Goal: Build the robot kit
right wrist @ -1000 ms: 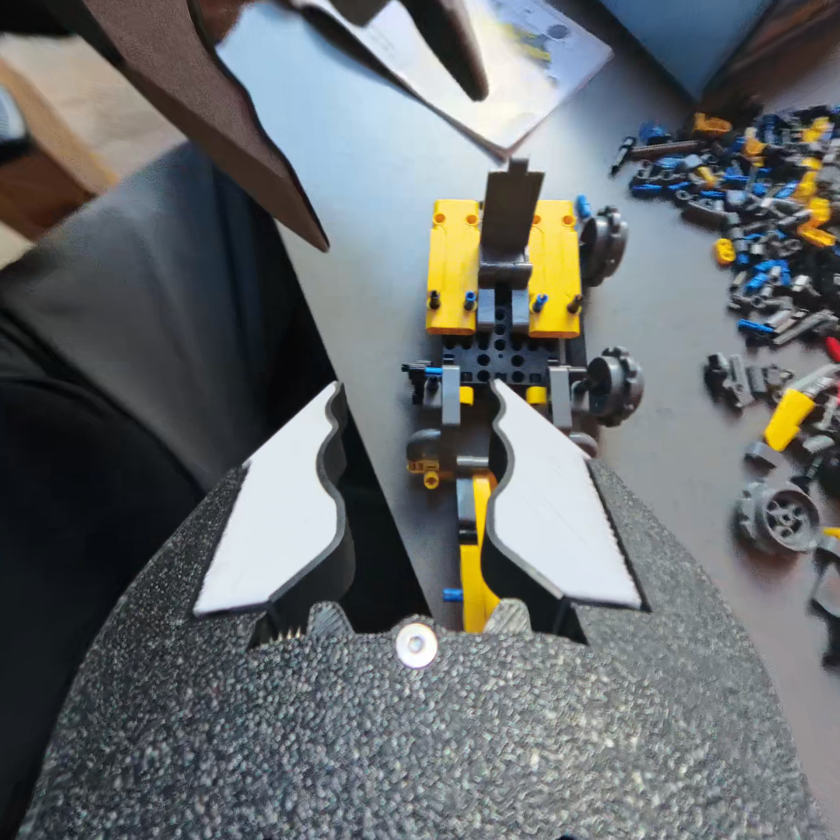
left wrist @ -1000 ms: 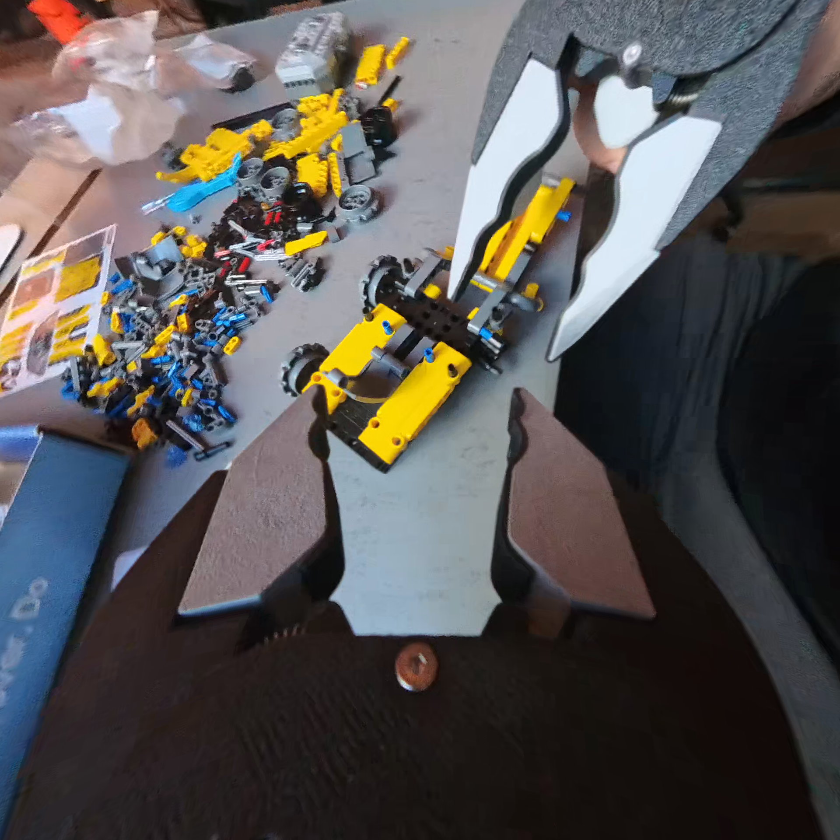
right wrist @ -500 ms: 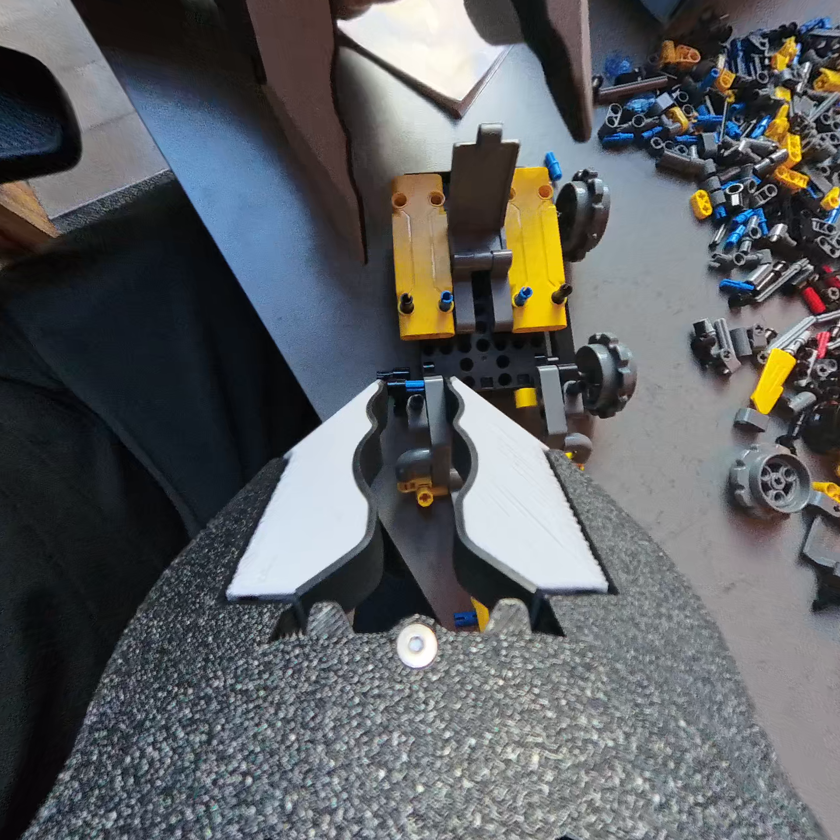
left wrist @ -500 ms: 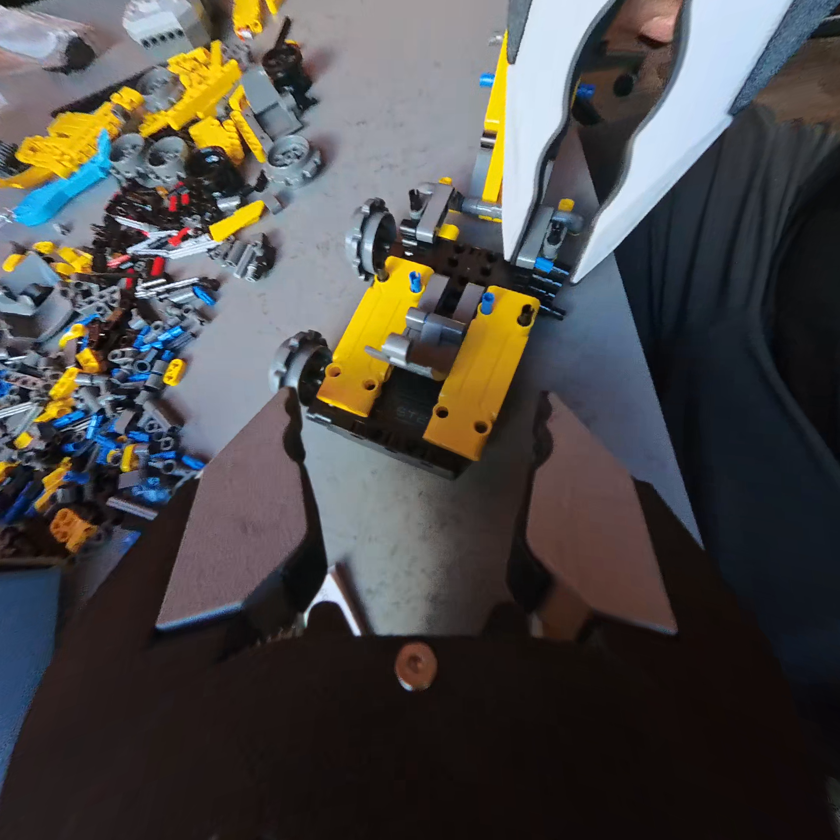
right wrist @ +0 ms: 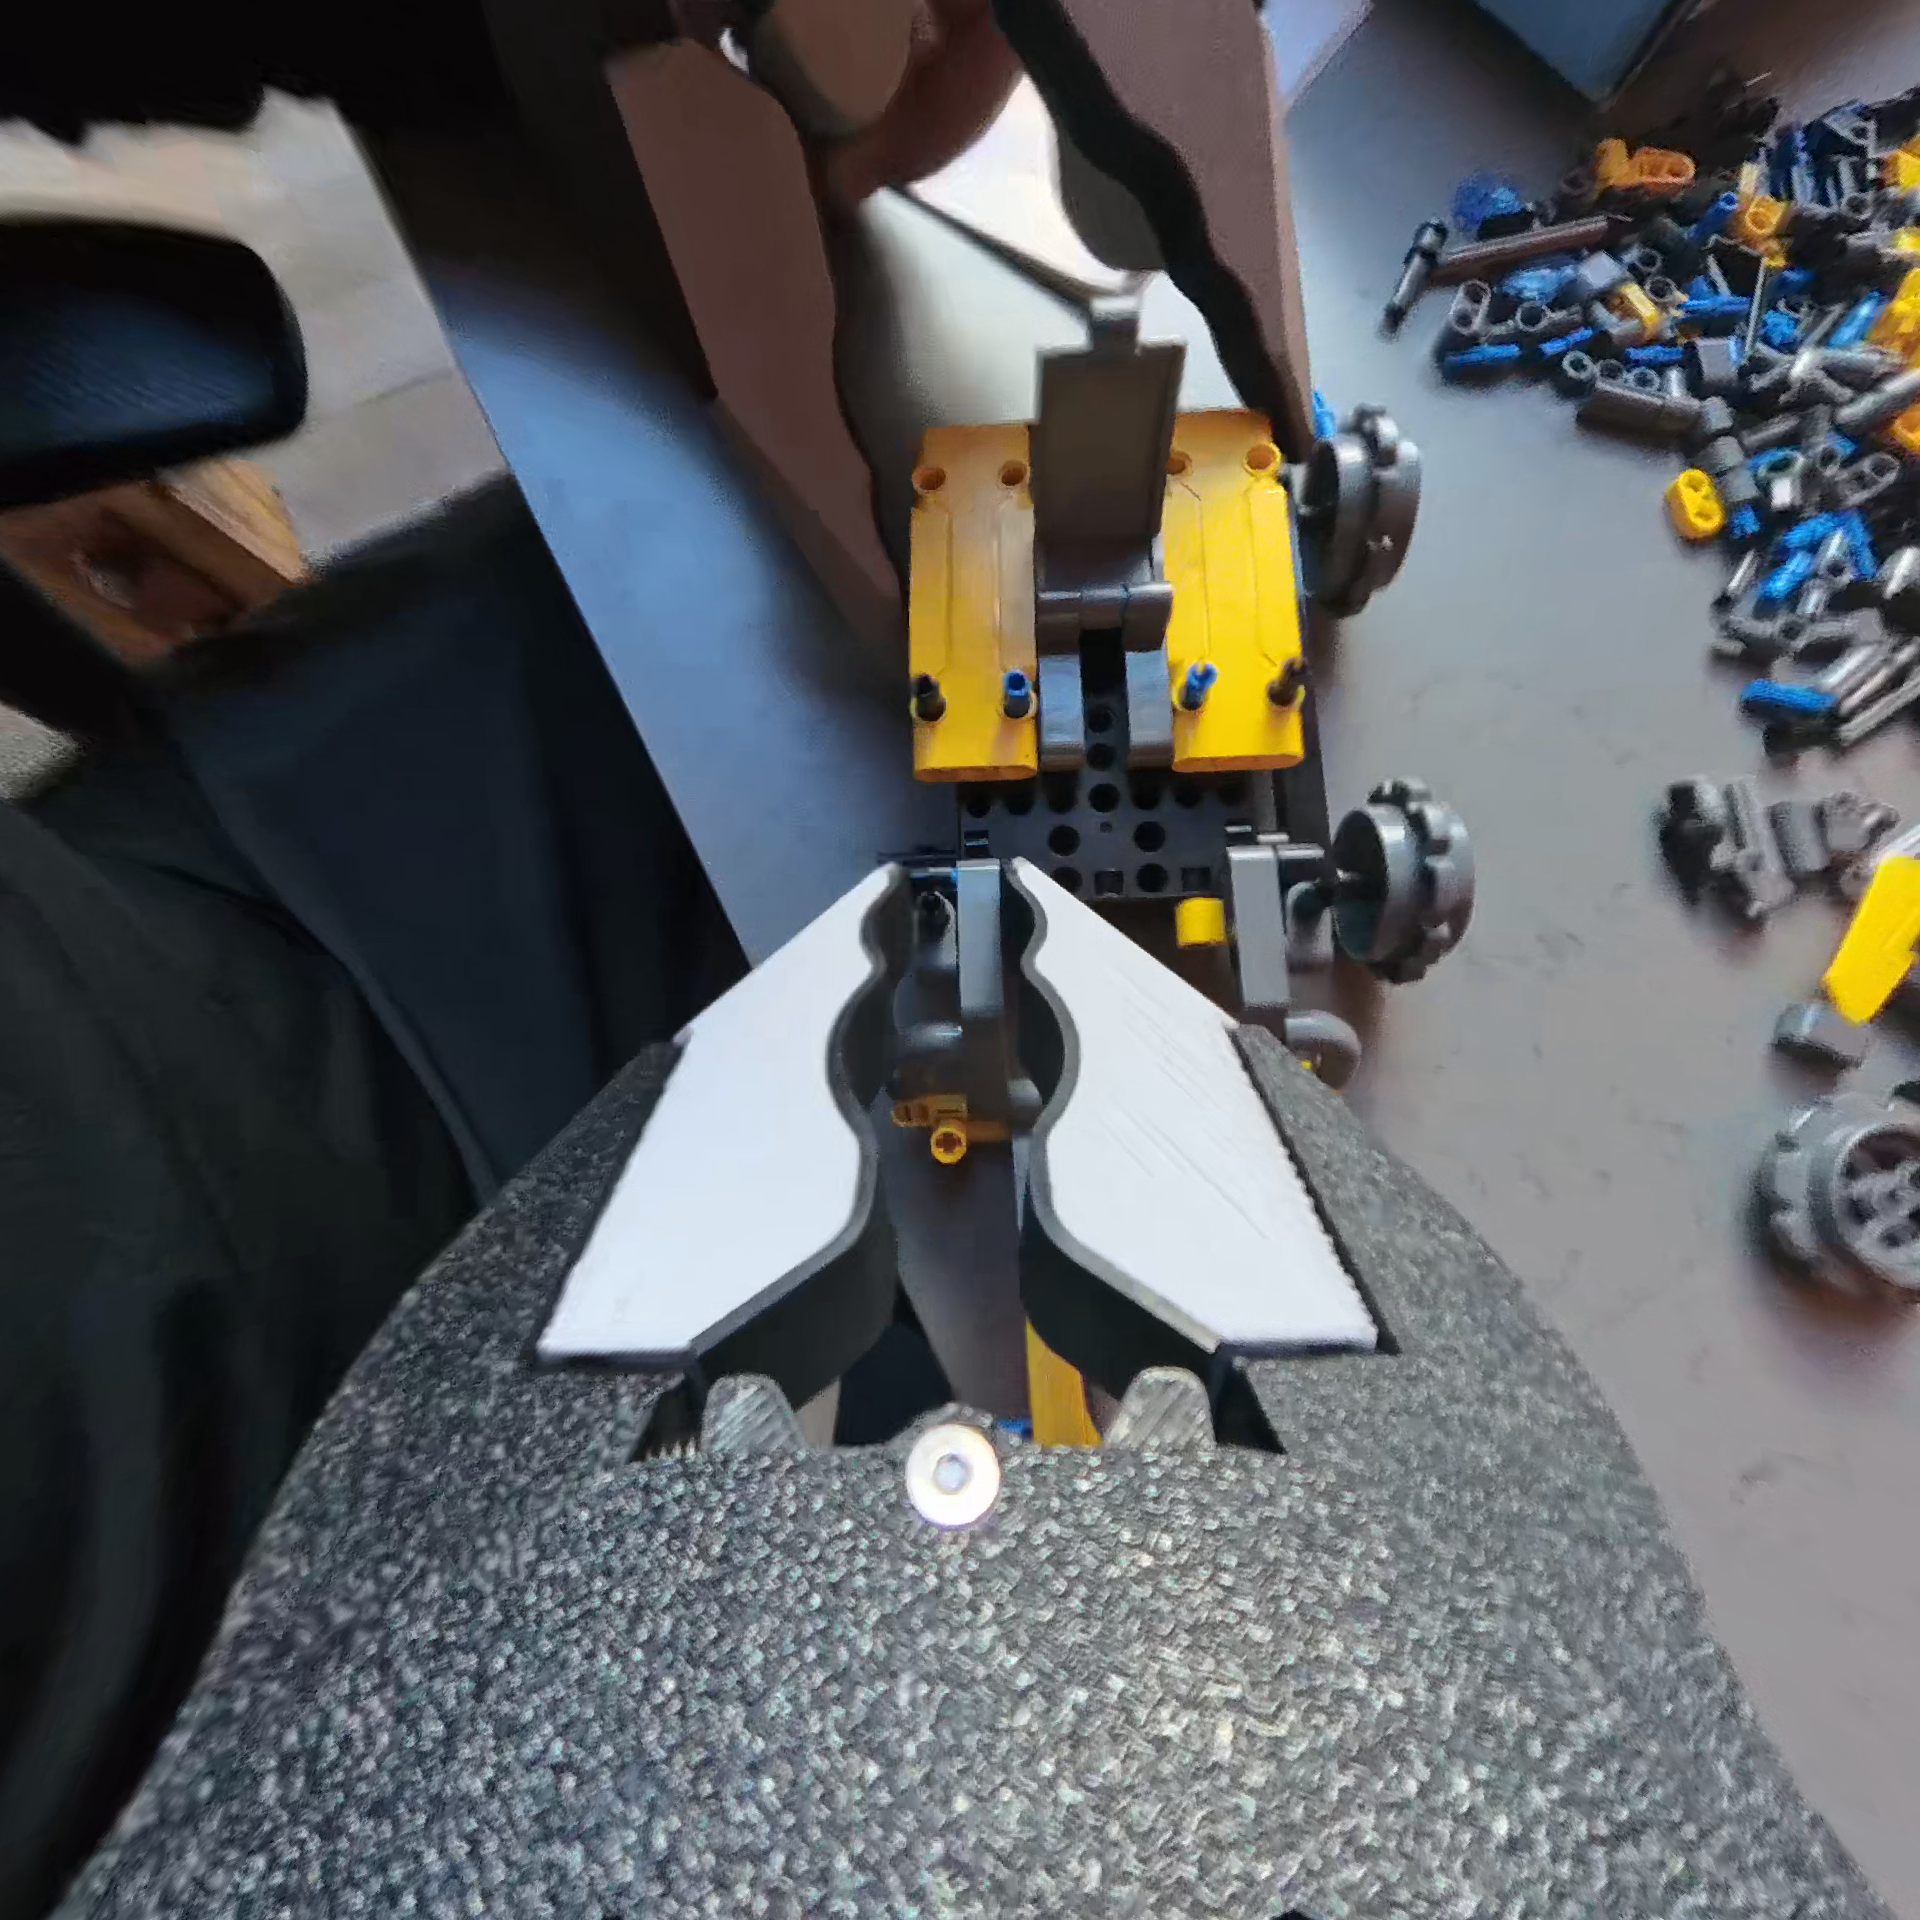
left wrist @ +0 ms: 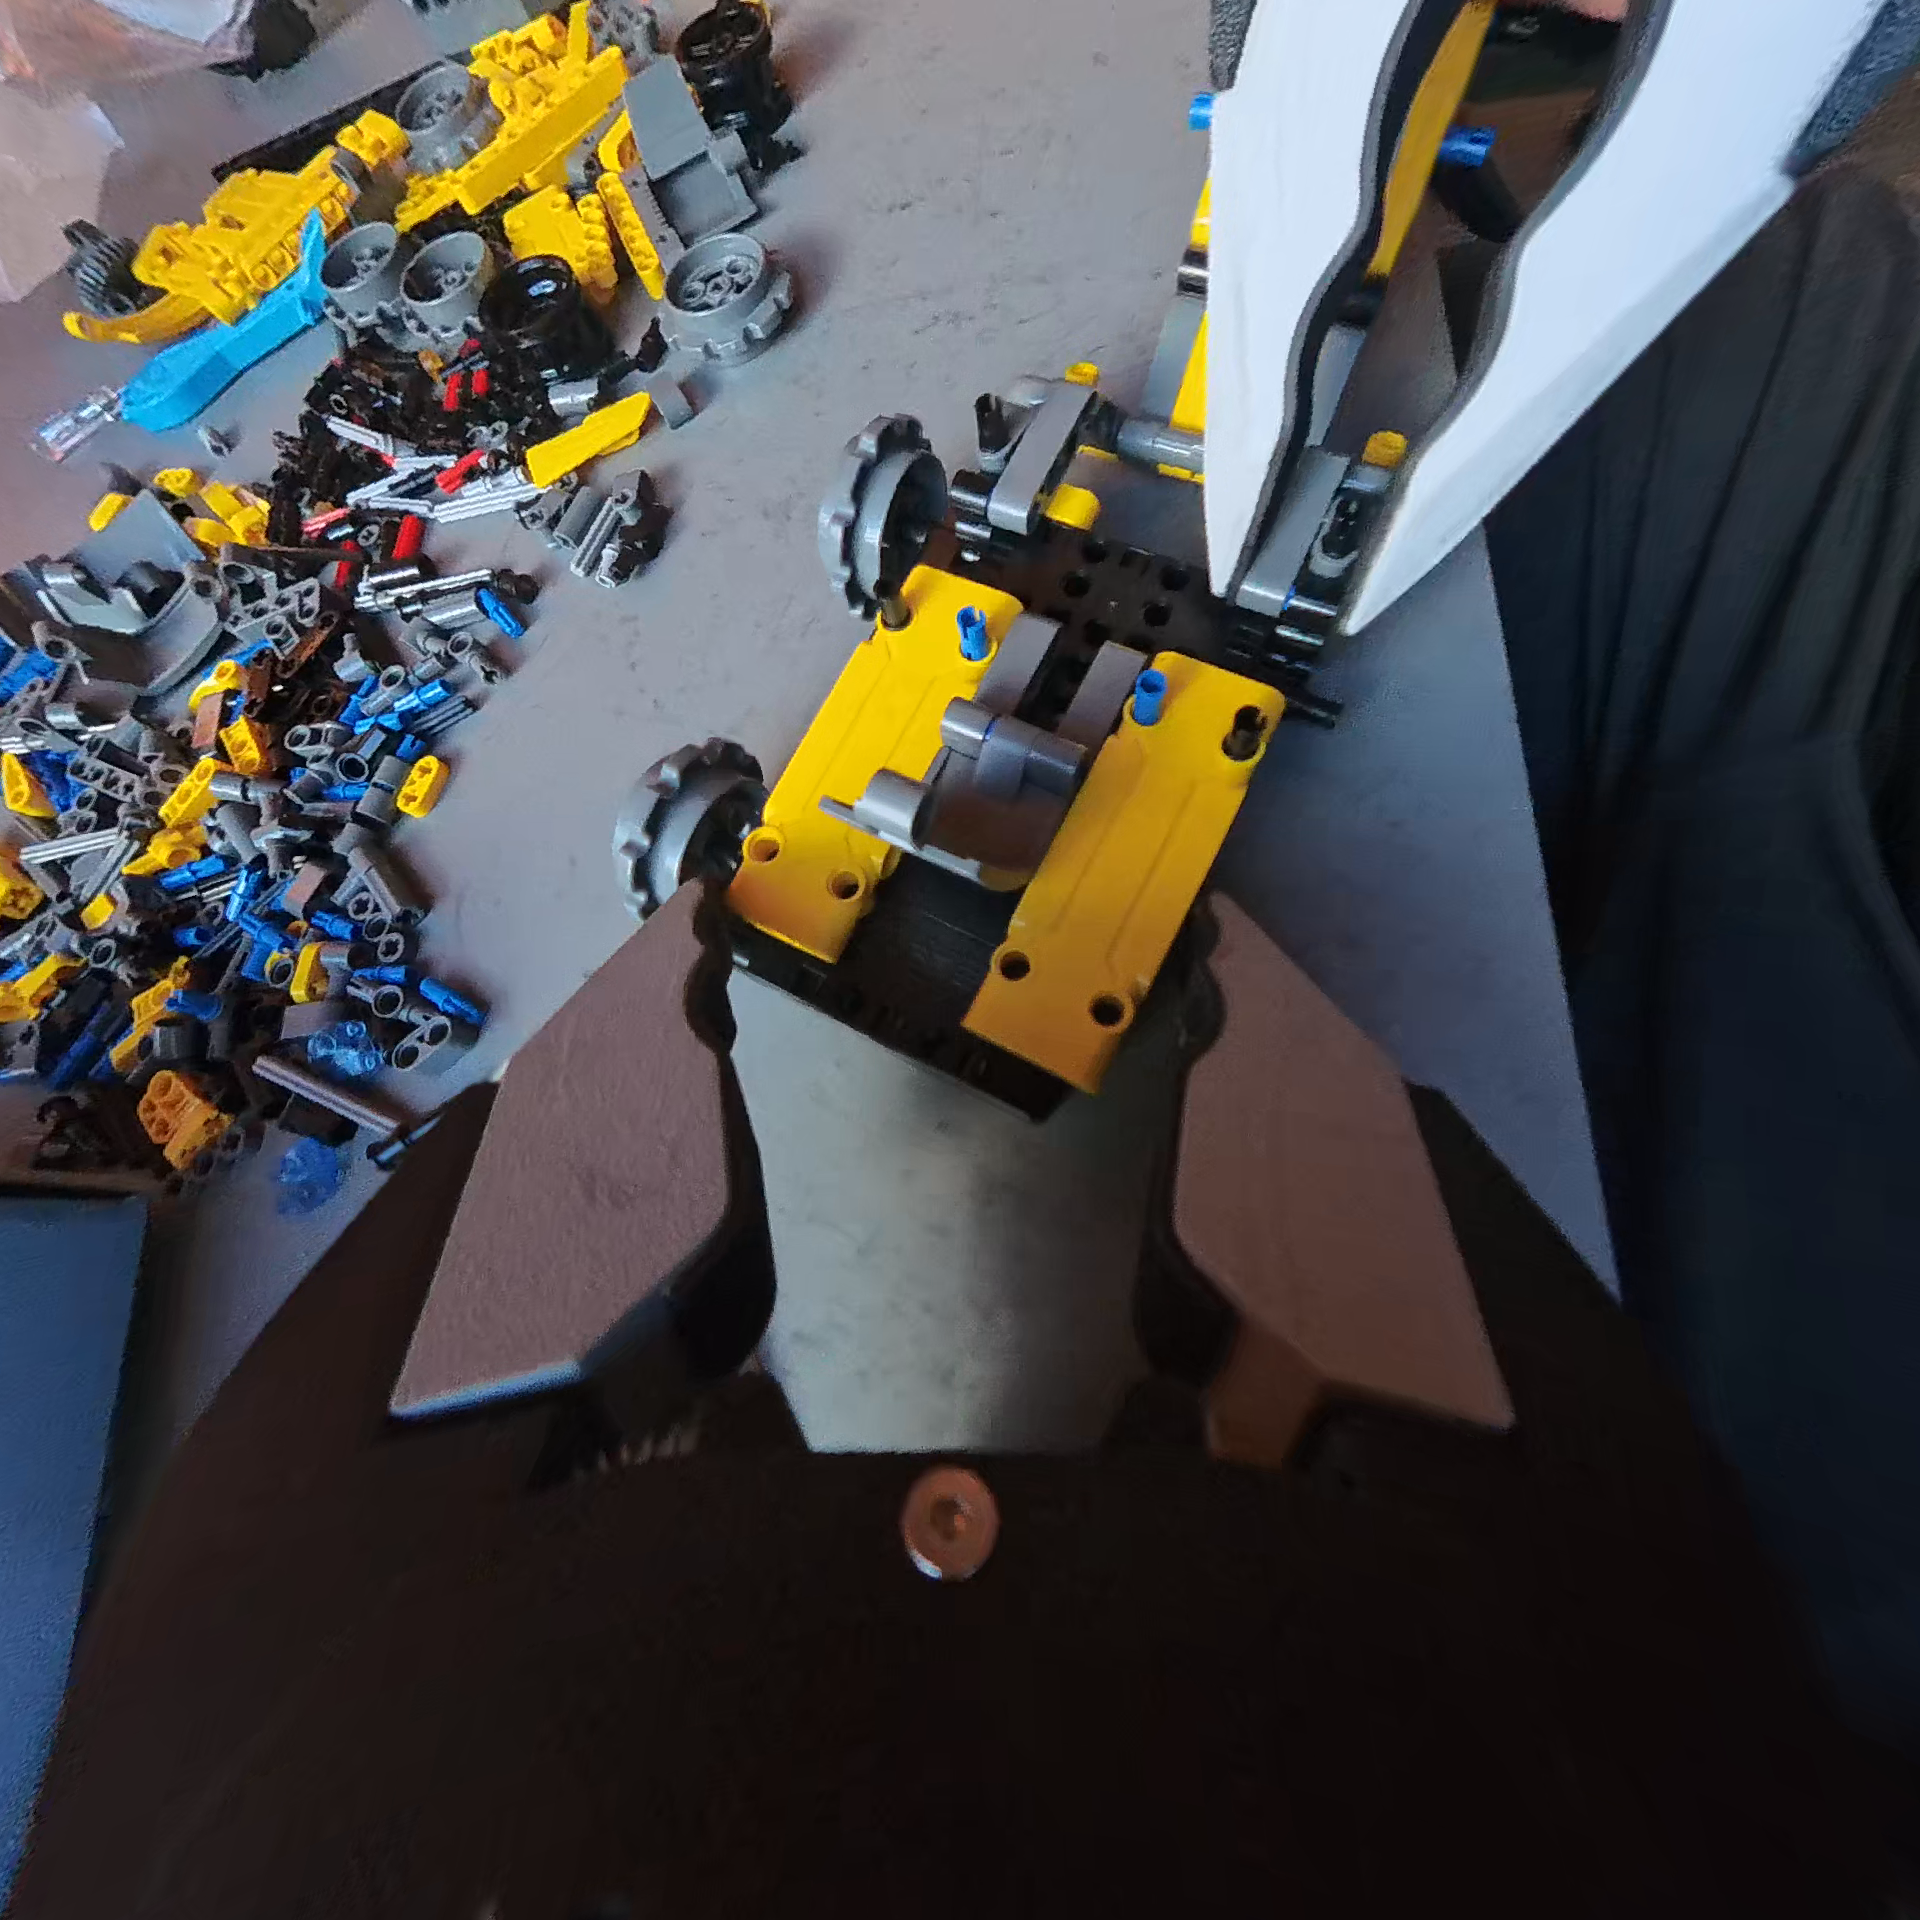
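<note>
- Model (left wrist: 1029, 810): a half-built yellow and black brick vehicle with a grey seat, lying on the grey table (left wrist: 935, 208), at its edge nearest the person.
- Left gripper (left wrist: 951, 925), dark brown, is spread wide, its tips flanking the model's yellow rear end; whether they touch it I cannot tell.
- Right gripper (right wrist: 956, 883), white-faced, is nearly pressed together, pinching a grey beam (right wrist: 977, 935) at the model's front corner.
- Handling, as a judgement: light, rigid plastic, smooth and a little slippery; press-fit joints may pop apart if twisted. The broad yellow panels or the black frame look the firmest places to hold; thin pins and the seat do not.
- Two grey hubs (left wrist: 883, 509) sit on the model's side away from the person.
- Loose parts (left wrist: 260, 779), blue, grey, yellow and black, lie heaped beyond those hubs.
- Containers: only a blue box corner (left wrist: 52, 1455) shows, beyond the parts; its contents are hidden.
</note>
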The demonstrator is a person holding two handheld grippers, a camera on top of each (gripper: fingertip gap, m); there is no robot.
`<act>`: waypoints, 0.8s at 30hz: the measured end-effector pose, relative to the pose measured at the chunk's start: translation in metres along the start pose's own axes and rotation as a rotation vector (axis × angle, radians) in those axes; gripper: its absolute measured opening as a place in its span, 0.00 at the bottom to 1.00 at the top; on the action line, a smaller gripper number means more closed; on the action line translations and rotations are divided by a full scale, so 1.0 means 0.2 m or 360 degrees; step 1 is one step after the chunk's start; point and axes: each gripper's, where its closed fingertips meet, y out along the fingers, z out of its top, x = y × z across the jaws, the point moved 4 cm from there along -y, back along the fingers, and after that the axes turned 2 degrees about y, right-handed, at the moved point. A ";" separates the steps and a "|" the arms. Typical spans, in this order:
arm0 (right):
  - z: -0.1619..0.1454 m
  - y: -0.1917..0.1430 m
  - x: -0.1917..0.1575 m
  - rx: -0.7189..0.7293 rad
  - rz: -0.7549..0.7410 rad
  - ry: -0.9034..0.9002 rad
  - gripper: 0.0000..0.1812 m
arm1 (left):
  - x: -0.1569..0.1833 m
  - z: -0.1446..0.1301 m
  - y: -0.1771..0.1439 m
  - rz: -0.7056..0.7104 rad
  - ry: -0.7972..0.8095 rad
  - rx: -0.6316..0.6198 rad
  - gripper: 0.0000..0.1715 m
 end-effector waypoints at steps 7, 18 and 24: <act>0.00 0.00 0.01 0.0018 0.0017 -0.0002 0.09 | 0.00 0.00 0.01 0.0011 0.0010 0.0006 0.49; -0.08 0.01 0.03 -0.0187 -0.0334 -0.0312 0.26 | 0.03 0.02 0.01 0.0076 -0.0058 -0.0022 0.49; -0.10 0.02 0.02 -0.0201 -0.0171 -0.0264 0.14 | 0.05 0.02 0.01 0.0103 -0.0100 -0.0036 0.49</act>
